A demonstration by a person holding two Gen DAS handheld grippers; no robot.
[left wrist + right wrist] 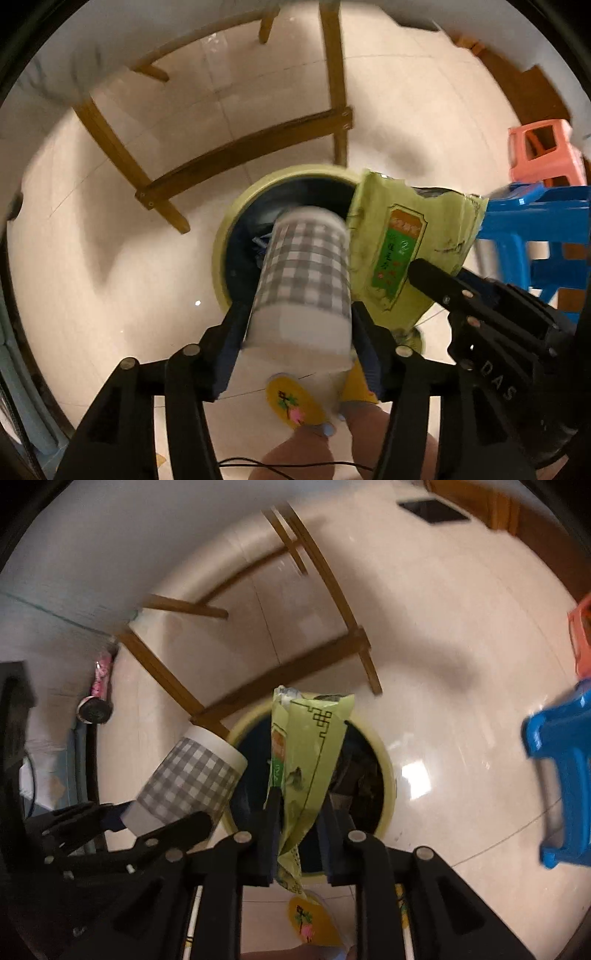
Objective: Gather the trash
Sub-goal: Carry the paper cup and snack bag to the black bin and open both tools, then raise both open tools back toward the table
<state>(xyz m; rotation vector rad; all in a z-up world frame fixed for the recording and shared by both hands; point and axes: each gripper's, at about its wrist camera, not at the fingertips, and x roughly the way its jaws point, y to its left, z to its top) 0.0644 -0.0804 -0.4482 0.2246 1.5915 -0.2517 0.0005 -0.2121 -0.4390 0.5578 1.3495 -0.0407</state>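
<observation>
Pale glossy floor tiles point(92, 258) spread under a wooden table frame point(236, 151), with a round yellow-rimmed trash bin point(236, 218) standing beside one leg and a blue plastic stool point(535, 221) and an orange stool point(543, 151) off to the side.

From the left wrist, the left gripper point(299, 332) points straight down over the bin's mouth. A grey-checked paper cup point(306, 273) sits between its fingers, leaning into the bin; the jaws look spread, with the cup's narrow end loose between the pads. A foot in a yellow slipper point(295, 402) shows below. To the right, the other gripper's finger lies against a crumpled green snack wrapper point(402, 251).

From the right wrist, the right gripper point(301, 834) tilts steeply down over the same bin point(388, 764). The green wrapper point(306, 746) stands between its fingers, resting against the left pad with a gap to the right one, so the jaws are parted. The cup point(192, 775) hangs at the bin's left rim.
</observation>
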